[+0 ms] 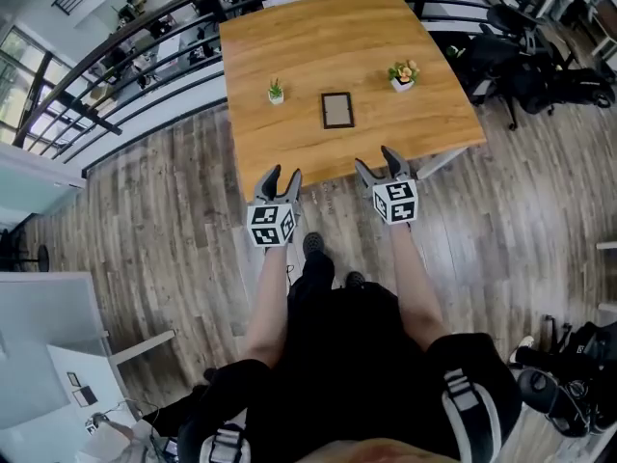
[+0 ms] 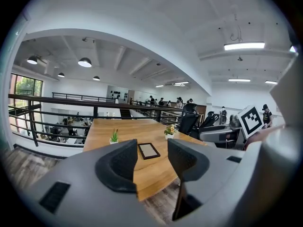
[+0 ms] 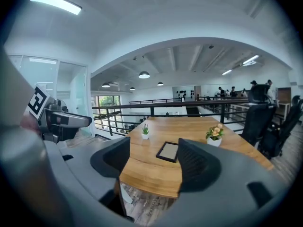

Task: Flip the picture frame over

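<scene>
Wooden table (image 1: 289, 56), one, fills the upper centre of the head view; plank floor round it, a dark railing (image 1: 145, 37) behind it at upper left, office chairs (image 1: 521, 61) at upper right

Items on the table, three in all:
- picture frame (image 1: 336, 110), one, dark-rimmed with a paler inner panel, lying flat near the table's middle
- white pot with a green plant (image 1: 276, 92), one, to the left of the frame and apart from it
- white pot with flowers (image 1: 403, 75), one, to the upper right of the frame and apart from it

Grippers, two, each with one marker cube, side by side at the near table edge, lower centre of the head view:
- left gripper (image 1: 281, 174): jaws stand apart with nothing between the pads; in its own view the frame shows far off through the gap
- right gripper (image 1: 376, 159): jaws wide apart, also empty; in its own view the frame sits beyond the gap

Neither gripper touches the frame or either pot

Several people show small and far off past the railing in both gripper views
</scene>
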Tool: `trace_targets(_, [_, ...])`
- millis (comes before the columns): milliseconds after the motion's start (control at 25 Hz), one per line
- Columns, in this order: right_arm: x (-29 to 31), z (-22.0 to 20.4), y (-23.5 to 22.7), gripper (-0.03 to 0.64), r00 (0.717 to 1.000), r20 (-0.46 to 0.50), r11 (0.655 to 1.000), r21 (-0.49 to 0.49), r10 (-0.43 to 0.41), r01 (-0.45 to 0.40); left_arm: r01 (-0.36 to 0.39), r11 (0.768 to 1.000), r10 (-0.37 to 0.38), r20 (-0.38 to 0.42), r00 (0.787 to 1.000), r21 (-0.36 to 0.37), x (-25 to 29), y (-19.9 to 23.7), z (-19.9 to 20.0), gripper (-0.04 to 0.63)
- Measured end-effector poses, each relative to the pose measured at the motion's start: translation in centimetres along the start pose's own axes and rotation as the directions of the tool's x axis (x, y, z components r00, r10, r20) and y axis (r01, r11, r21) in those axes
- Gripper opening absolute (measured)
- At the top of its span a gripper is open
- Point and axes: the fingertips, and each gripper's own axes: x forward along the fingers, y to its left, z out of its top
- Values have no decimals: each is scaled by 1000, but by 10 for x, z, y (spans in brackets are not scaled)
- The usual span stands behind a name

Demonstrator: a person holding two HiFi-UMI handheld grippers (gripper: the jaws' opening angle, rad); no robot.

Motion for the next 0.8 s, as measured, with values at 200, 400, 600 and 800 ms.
trace_targets(200, [26,3,-12,302,999,-11,998,25,-49,49,55,998,-55,-24,998,7,40,19,8,212])
trace_targets(400, [43,3,-24,295,995,-21,994,49,-99,100,105,994,-105,-41,994,3,79,33,14,212])
trace_targets(600, [53,1,-32,285,990,-41,988,63,-137,139,160,987,-160,-58,985,-1,106,36,17,212])
trace_targets(800, [58,7,-40,263,980,-41,979,56,-194,196,208,978,-207,-70,976,4,125,39,20,212])
